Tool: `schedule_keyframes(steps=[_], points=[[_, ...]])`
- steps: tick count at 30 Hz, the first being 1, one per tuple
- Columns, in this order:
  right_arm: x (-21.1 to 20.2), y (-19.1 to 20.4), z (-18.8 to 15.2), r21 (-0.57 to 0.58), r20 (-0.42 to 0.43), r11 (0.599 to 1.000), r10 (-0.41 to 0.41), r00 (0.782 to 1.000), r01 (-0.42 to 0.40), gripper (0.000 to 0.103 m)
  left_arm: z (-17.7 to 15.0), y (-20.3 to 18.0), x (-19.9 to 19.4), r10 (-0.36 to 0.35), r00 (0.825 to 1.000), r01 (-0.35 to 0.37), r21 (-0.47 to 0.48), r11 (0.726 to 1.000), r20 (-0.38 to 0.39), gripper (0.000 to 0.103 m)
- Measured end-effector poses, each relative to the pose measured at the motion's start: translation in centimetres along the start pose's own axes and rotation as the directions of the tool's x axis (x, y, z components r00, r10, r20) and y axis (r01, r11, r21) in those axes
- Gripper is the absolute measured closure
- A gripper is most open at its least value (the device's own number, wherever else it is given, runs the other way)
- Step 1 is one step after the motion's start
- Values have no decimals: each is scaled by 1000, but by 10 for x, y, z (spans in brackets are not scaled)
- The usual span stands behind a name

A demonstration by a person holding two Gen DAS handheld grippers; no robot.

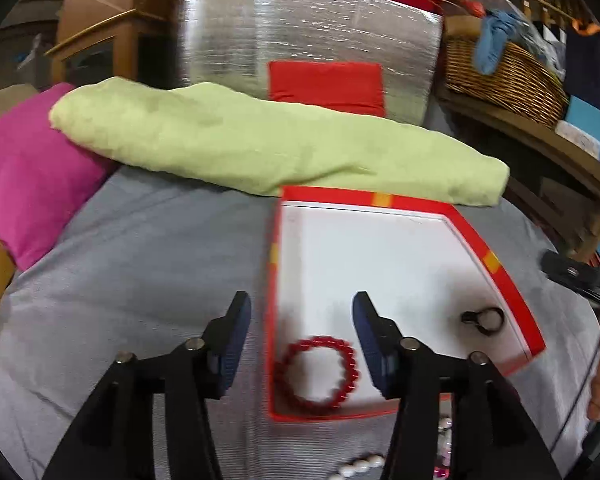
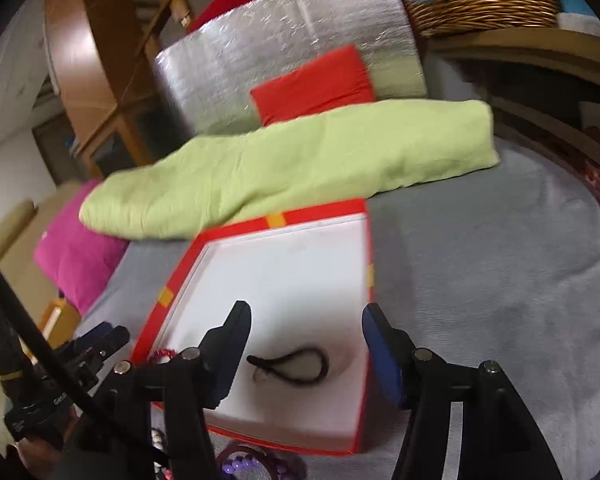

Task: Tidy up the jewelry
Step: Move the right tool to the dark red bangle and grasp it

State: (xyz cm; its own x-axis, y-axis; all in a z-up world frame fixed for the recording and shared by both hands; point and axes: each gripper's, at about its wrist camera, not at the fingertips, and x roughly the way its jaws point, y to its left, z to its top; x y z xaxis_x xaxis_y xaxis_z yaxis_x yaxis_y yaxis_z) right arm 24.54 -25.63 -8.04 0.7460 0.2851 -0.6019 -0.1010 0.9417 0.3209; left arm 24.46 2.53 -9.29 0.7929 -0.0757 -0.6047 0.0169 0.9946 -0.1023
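A red box with a white inside (image 1: 496, 264) lies on the grey bed cover; it also shows in the right wrist view (image 2: 164, 296). A red bead bracelet (image 1: 316, 374) lies in its near left corner, below my open, empty left gripper (image 1: 302, 316); a bit of it shows in the right wrist view (image 2: 163, 355). A black cord bracelet (image 1: 485, 320) lies in the near right corner. My right gripper (image 2: 306, 326) is open and empty just above that black bracelet (image 2: 292, 366). White beads (image 1: 358, 465) and purple beads (image 2: 240, 465) lie on the cover in front of the box.
A green folded blanket (image 1: 260, 140) lies behind the box, a pink cushion (image 1: 32, 176) at the left. A silver padded board with a red patch (image 1: 324, 84) stands behind. A wicker basket (image 1: 504, 72) sits on a wooden shelf at the right.
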Motion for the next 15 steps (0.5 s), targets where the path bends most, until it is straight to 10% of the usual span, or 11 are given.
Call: schedule_keyframes(steps=[6,15], points=[[-15,-29,-25,95,-128,996,9,992,4,63,-4,25,15,67,993,-73,-64,995,-100,43],[-35,-18,-65,-18,-237,999,29,971,-34,70,-18,30,21,71,978,-90,-91,992,-195,43]])
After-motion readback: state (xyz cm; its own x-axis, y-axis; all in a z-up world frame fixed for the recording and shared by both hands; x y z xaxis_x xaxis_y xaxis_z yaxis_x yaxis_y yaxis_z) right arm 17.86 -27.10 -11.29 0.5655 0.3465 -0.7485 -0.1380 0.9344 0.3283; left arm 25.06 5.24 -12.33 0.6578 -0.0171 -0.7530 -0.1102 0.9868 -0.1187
